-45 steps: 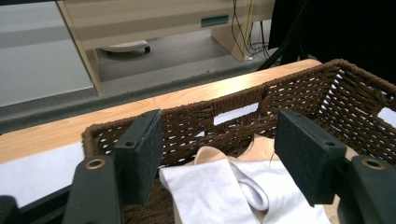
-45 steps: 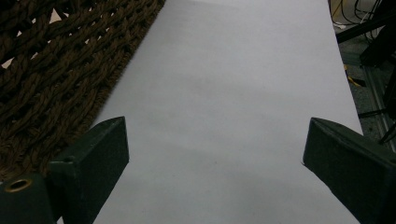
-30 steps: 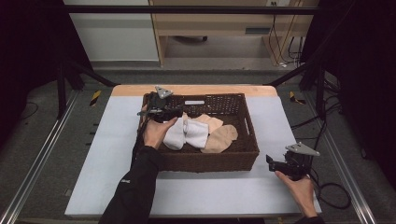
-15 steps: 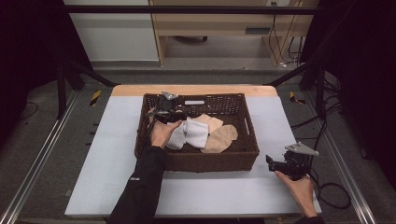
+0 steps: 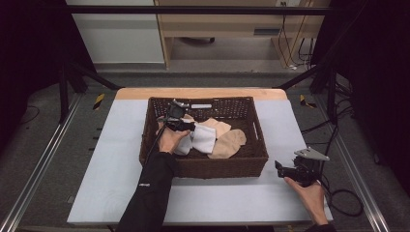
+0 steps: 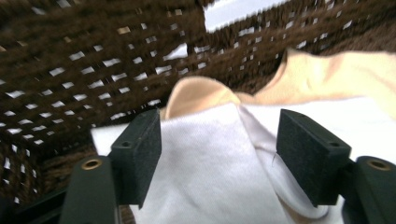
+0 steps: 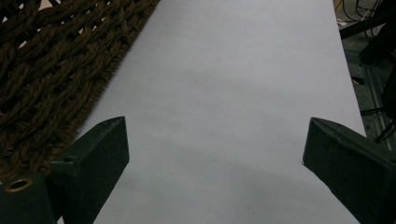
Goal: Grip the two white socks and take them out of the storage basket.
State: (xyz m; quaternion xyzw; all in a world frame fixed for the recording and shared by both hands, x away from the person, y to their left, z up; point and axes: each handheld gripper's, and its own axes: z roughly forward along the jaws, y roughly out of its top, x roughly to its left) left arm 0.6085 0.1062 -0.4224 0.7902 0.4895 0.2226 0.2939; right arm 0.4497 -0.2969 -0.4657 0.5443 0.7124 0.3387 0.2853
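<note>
Left gripper over the socks in the basket, right one waiting on the table

The left gripper [image 5: 183, 126] hangs inside the wicker basket [image 5: 203, 166], jaws spread wide above a white sock [image 6: 205, 158] lying on beige ones [image 5: 231, 143]; the right gripper [image 5: 283, 170], jaws released, rests on the grey table [image 7: 243, 93] beside the basket

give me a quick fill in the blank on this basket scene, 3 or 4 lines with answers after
1. The socks lie inside a brown woven ____.
2. The left claw is open over a ____ sock.
3. The right claw is open above the bare table, with ____ between its jaws.
4. In the high view the right claw sits to the ____ of the basket.

Missing words: basket; white; nothing; right
</note>
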